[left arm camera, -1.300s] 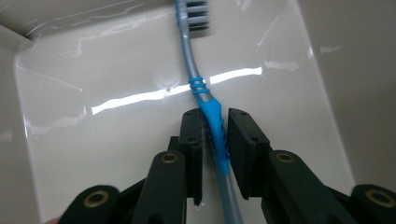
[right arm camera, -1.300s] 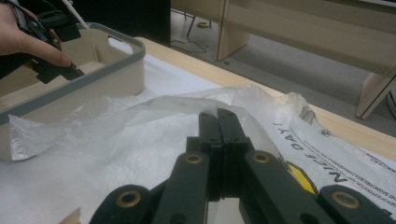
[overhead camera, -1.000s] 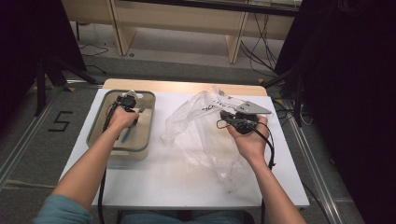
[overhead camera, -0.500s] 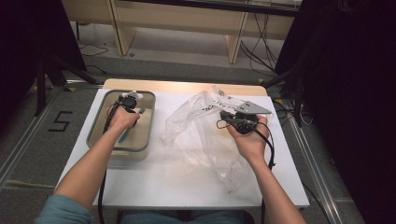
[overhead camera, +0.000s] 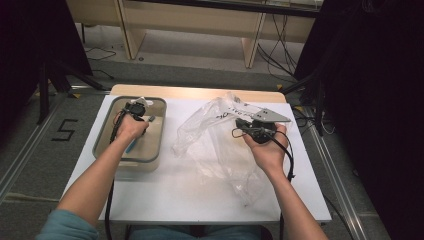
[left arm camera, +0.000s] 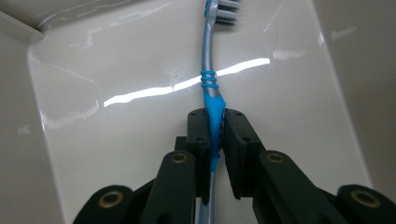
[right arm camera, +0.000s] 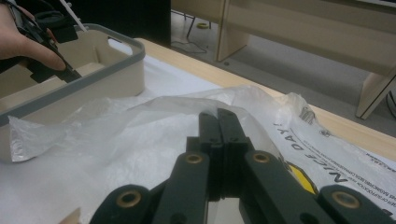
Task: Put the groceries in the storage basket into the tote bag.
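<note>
Left gripper (left arm camera: pixel 215 135) is down inside the beige tub (overhead camera: pixel 105 131), at about ten o'clock on the table, and its jaws are pinched tight on the blue grip of a toothbrush (left arm camera: pixel 211 79), bristles pointing away toward the tub's far wall. Over at about two o'clock, the right gripper (right arm camera: pixel 217 122) has its jaws pressed together on the upper edge of a clear plastic bag (overhead camera: pixel 220 145), a thin fold of film caught between them, holding the mouth up off the white table (overhead camera: pixel 175 195). Now the risks: the hold on that toothbrush is narrow and sits on a rounded, slick handle, so I'd judge it could swivel or slip out on the lift, especially if the head knocks the tub's grey rim on the way across. The bag film is limp too; from the high view the opening looks slack, so the brush could snag on a fold or slide past outside the bag. Writing on the bag reads "NICE DAY!" in the right gripper view, with smaller print alongside too fine to read, and a "5" is marked on the floor at nine o'clock.
</note>
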Action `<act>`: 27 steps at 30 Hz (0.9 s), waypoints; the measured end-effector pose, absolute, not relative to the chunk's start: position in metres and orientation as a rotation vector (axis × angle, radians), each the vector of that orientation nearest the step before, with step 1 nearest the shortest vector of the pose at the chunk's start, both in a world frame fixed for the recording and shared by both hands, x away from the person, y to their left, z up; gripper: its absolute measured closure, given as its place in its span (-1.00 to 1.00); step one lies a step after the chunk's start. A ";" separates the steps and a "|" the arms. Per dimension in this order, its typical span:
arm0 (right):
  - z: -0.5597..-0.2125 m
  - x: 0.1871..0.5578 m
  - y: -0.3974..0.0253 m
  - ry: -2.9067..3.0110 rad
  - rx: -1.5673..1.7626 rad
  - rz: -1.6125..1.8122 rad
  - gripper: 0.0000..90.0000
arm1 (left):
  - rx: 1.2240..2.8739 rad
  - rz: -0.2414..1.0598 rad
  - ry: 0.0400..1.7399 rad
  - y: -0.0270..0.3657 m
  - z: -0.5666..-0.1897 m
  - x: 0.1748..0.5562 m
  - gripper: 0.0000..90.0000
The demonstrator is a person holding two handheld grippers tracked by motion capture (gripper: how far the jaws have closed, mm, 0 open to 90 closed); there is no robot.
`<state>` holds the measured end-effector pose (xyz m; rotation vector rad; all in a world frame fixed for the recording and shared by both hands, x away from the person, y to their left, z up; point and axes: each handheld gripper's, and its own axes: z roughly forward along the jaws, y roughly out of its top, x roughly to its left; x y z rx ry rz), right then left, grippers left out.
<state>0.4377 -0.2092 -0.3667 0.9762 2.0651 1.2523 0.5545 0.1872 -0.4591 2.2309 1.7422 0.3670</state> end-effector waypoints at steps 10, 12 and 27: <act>-0.367 0.438 -0.209 2.063 0.975 1.252 1.00 | 2.190 0.366 1.745 0.192 -0.457 0.553 0.80; -0.367 0.438 -0.209 2.063 0.975 1.253 1.00 | 2.177 0.368 1.741 0.192 -0.455 0.552 0.80; -0.367 0.438 -0.209 2.062 0.974 1.253 1.00 | 2.118 0.373 1.704 0.193 -0.444 0.546 0.79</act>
